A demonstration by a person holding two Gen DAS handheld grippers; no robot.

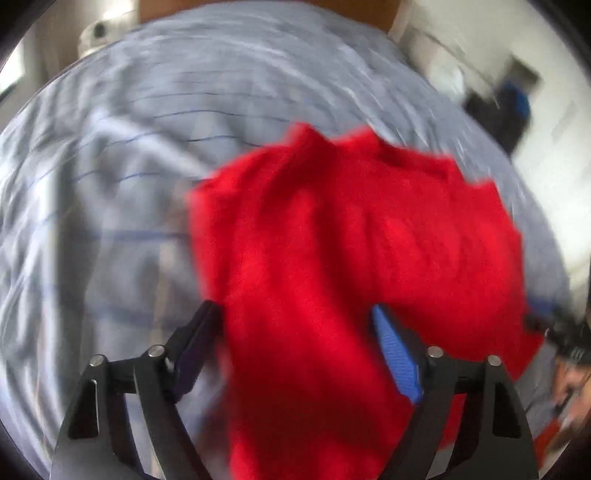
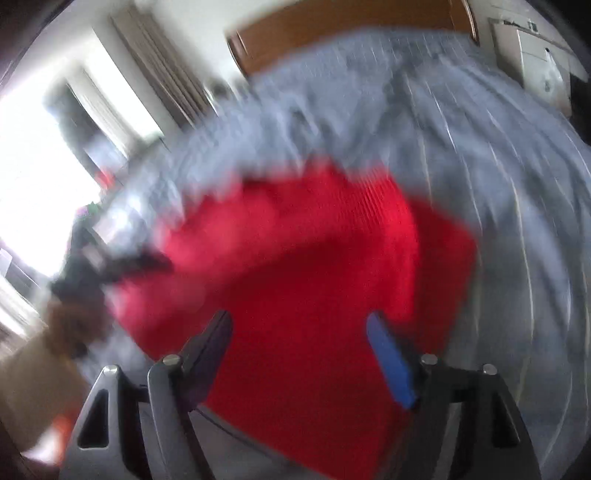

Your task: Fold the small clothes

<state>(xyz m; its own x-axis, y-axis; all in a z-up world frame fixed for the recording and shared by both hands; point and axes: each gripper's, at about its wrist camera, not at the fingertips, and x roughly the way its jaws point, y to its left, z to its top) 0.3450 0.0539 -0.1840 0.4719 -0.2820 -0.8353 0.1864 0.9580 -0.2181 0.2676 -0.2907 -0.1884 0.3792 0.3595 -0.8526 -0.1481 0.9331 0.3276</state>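
Note:
A red knitted garment (image 1: 332,240) lies crumpled on the grey-blue striped bedsheet (image 1: 129,147). In the left wrist view part of it runs between the wide-apart fingers of my left gripper (image 1: 295,314); the fingers do not pinch it. In the right wrist view the same red garment (image 2: 314,277) spreads under and between the open fingers of my right gripper (image 2: 299,321). The left gripper (image 2: 110,266) shows dark and blurred at the garment's left edge. Both views are motion-blurred.
The bed (image 2: 480,147) fills most of both views, with a wooden headboard (image 2: 332,33) at the far end. A bright window (image 2: 44,166) with curtains is to the left. White furniture (image 1: 461,70) and a dark bag (image 1: 506,107) stand at the right.

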